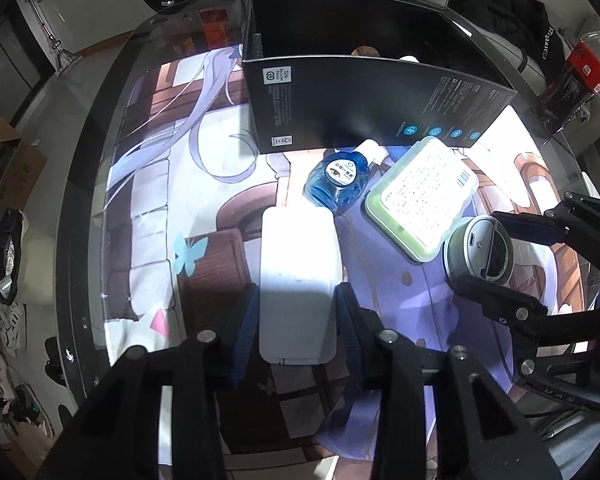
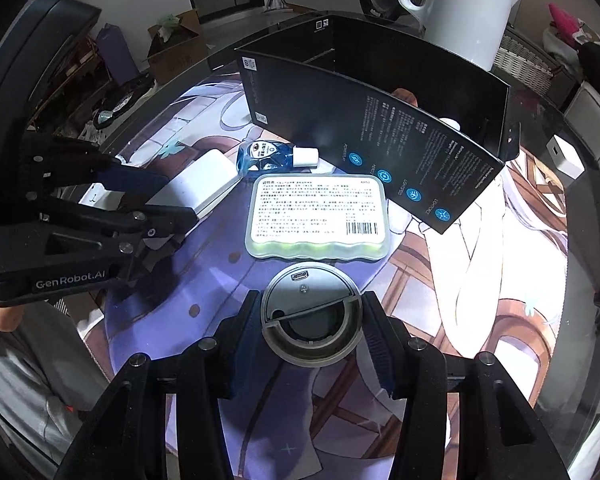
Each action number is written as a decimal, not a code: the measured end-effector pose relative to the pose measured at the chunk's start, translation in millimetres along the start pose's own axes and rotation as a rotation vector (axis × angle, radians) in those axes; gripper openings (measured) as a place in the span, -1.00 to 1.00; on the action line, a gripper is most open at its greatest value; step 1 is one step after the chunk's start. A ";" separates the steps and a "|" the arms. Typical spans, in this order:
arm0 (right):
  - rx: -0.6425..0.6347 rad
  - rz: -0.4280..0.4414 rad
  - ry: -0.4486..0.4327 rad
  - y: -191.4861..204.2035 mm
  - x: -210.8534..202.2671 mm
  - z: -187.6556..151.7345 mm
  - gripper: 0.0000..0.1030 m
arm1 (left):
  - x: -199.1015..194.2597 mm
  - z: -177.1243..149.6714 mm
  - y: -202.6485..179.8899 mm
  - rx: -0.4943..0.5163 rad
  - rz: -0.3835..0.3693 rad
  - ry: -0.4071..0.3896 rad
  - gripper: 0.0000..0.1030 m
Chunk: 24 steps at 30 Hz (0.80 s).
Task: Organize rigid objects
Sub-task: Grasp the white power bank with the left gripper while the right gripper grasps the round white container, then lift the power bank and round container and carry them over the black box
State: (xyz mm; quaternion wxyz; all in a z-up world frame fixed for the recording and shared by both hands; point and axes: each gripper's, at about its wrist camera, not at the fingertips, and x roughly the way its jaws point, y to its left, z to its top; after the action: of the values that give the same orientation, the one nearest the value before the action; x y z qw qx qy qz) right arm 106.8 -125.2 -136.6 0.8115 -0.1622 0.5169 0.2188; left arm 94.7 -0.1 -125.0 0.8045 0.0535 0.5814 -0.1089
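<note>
My left gripper [image 1: 298, 330] is shut on a flat white box [image 1: 298, 276], pads pressed to its long sides, low over the printed mat. To its right, my right gripper [image 1: 476, 246] grips a round grey device [image 1: 478, 242]. In the right wrist view the right gripper [image 2: 310, 340] holds that device [image 2: 310, 312] by its rim, and the left gripper [image 2: 178, 198] shows on the white box [image 2: 204, 182]. A blue bottle [image 1: 336, 178] and a green-rimmed labelled case [image 1: 424, 196] lie before an open black carton [image 1: 380, 100], which stands upright at the back.
The round glass table [image 1: 88, 184] ends close on the left. A dark drink bottle [image 1: 572, 80] stands at the far right, a white kettle [image 2: 460, 0] behind the carton [image 2: 380, 132], a small white cube [image 2: 566, 156] to its right. A cardboard box [image 1: 16, 168] sits on the floor.
</note>
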 end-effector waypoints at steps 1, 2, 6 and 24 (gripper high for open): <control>-0.002 -0.004 -0.002 0.2 -0.4 -0.1 -0.03 | -0.2 0.0 0.3 0.000 -0.003 0.001 -0.27; -0.004 -0.005 -0.005 -0.4 -0.6 0.2 -0.03 | -0.5 -4.3 0.4 -0.002 -0.007 0.001 -0.27; 0.002 0.001 -0.028 -0.7 -7.5 1.0 -0.03 | -3.9 -6.6 5.0 -0.009 -0.022 -0.007 -0.27; 0.014 -0.005 -0.362 5.6 -91.0 12.1 -0.03 | -94.4 -0.6 -4.3 0.043 -0.008 -0.400 -0.27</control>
State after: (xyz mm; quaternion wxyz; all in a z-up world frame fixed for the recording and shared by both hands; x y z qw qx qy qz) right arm 79.6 -131.5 -49.0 0.8930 -0.1157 0.3635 0.2387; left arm 64.8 6.5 -35.6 0.9021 0.0457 0.4079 -0.1331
